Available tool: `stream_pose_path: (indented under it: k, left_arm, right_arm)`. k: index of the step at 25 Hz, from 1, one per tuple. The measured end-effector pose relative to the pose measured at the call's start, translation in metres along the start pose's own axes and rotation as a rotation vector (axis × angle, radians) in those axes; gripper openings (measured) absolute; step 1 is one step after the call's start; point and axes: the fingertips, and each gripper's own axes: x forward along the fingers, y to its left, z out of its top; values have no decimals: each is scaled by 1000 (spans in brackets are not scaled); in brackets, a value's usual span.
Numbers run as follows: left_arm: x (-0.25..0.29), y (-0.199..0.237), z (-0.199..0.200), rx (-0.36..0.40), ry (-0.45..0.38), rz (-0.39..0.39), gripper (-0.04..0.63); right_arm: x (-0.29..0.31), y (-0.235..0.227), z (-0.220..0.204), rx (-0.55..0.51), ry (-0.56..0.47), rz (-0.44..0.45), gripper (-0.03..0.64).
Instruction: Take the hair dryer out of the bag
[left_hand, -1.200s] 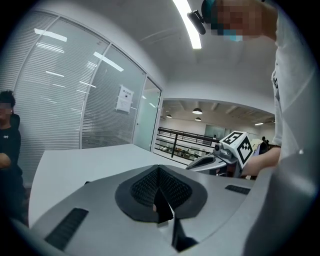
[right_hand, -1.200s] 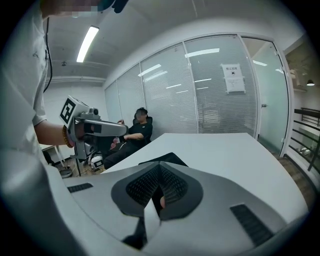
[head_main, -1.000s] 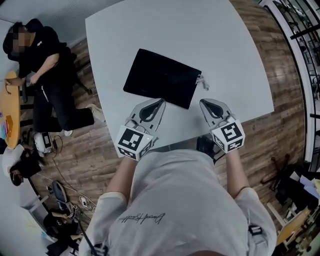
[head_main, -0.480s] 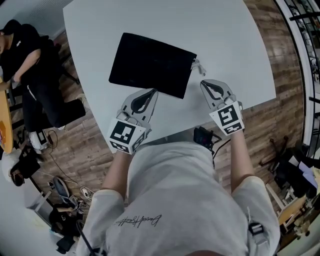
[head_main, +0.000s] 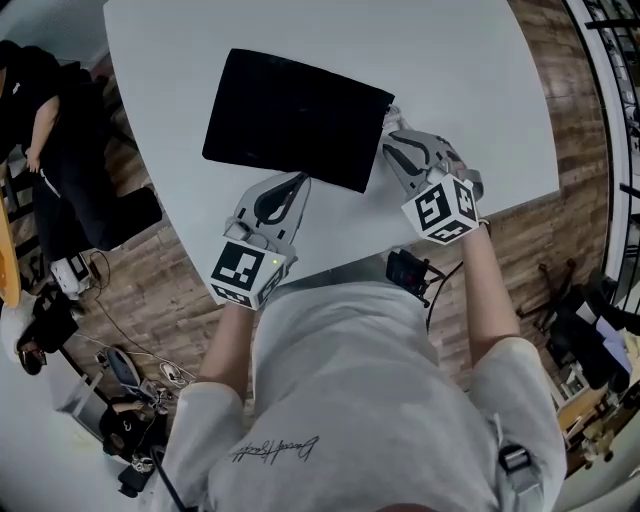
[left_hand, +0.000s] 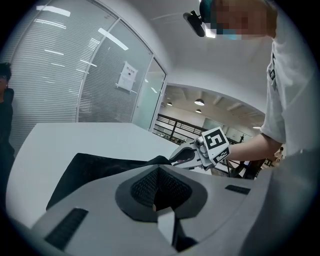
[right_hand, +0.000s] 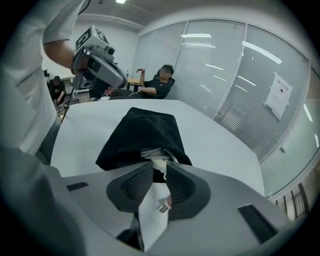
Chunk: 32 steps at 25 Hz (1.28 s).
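While both forearms are held out from the body, bare below short white sleeves, the left gripper (head_main: 296, 181) is pointed toward one o'clock in the head view and the right gripper (head_main: 391, 141) toward eleven o'clock, both tipped downward over the near edge of the table (head_main: 470, 70). Each gripper is built of grey moulded plastic, with black ribbed pads (right_hand: 135, 184) set into the jaws. The left jaws are pressed together, and nothing is held between them. The right jaws have just been opening and are spread a little. A small white bunched piece (right_hand: 156, 154) at the mouth of the bag (head_main: 295, 118) is seen at their tips, at twelve o'clock in the right gripper view; whether it is touched cannot be told.

The bag, a flat rectangle of matte black cloth, is laid on the smooth white tabletop. Its near edge is found just beyond the left tips, and its mouth end is met by the right tips. The hair dryer cannot be seen outside the bag. A seated person (head_main: 50, 120) in dark clothes is seen at nine o'clock, well apart from the table.
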Motion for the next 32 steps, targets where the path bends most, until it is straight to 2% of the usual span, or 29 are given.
stream_pose_path:
  k: [3,12,17,32]
  left_arm:
    - [2,6,-3,-15,7,5,12]
    - [-3,11,-9,-48,11,23,11]
    - [-7,15,-13,-62,16,25,12]
    - [-8,15,-17,-80,21,40,11]
  right_arm:
    - [10,-3,1,-110,15,-4,157]
    - [28,-4,0,-285,60,29,223]
    - [39,-1,8,-345,63,63,229]
    - [55,16,5,-524,165,272,236]
